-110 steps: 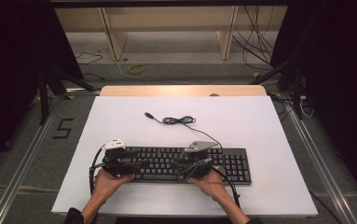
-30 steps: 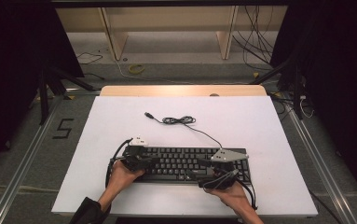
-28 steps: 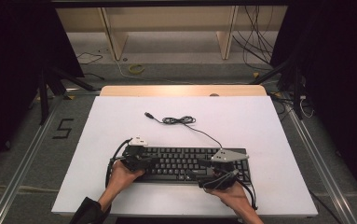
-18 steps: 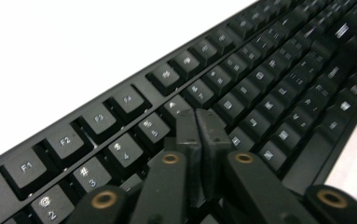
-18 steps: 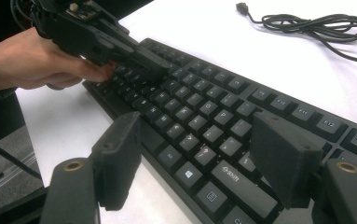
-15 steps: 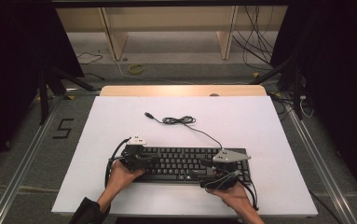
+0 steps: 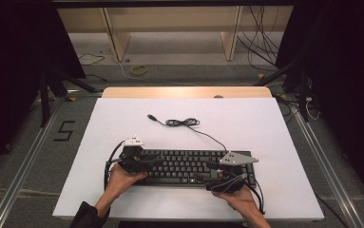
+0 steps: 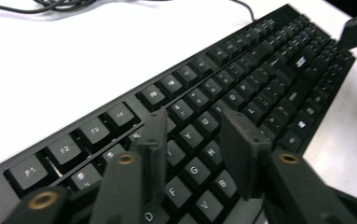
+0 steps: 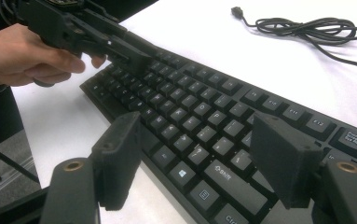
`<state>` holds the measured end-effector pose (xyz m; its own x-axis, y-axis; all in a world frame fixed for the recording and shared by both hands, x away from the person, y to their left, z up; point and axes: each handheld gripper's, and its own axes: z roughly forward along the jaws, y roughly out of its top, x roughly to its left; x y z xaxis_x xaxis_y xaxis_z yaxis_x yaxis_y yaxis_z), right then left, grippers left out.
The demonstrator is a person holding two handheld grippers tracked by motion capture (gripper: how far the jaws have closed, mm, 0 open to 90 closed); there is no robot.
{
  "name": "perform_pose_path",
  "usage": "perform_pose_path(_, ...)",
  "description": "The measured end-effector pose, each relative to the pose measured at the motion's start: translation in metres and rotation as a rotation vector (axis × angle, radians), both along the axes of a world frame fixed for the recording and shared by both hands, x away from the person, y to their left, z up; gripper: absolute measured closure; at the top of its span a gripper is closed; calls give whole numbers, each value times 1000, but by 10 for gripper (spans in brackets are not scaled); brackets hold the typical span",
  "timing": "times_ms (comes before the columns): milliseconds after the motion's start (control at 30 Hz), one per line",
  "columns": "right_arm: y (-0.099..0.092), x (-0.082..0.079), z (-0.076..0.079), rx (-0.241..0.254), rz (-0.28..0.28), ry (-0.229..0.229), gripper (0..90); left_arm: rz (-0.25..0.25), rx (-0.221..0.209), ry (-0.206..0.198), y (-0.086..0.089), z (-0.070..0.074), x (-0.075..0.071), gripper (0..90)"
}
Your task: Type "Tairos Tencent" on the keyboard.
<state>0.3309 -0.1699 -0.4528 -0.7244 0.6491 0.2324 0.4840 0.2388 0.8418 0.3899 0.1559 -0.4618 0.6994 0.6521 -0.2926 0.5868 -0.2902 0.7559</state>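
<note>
where tongs (image 8: 199,140) hover, keyboard (image 8: 241,88) keys hide.

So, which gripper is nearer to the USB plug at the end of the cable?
Left. The left gripper is over the keyboard's left end, below the USB plug; the right gripper is at the keyboard's right end, farther away.

In the left gripper view we lose the keyboard (image 8: 241,88) at the bottom edge. Its cable (image 7: 203,133) is cut off at the top there, and we cannot read most key legends.
</note>
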Motion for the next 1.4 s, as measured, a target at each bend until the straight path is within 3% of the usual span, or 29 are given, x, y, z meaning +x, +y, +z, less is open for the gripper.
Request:
perform_pose_path(167, -3, 0, 0, 9, -4, -7, 349, -5, -47, -6, 2, 4, -5, 490)
perform_pose_path(533, -14, -3, 2, 18, -18, -22, 349, -15, -106, -57, 9, 11, -18, 322)
perform_pose_path(667, -18, -6, 3, 18, -20, -32, 349, -26, -136, -68, 13, 12, -25, 298)
perform_pose_path(967, -33, -13, 2, 23, -42, -48, 347, -45, -141, -97, 19, 11, -39, 273)
perform_pose_path(1400, -52, -23, -1, 15, -75, -67, 335, -46, -157, -102, 29, 8, -52, 253)
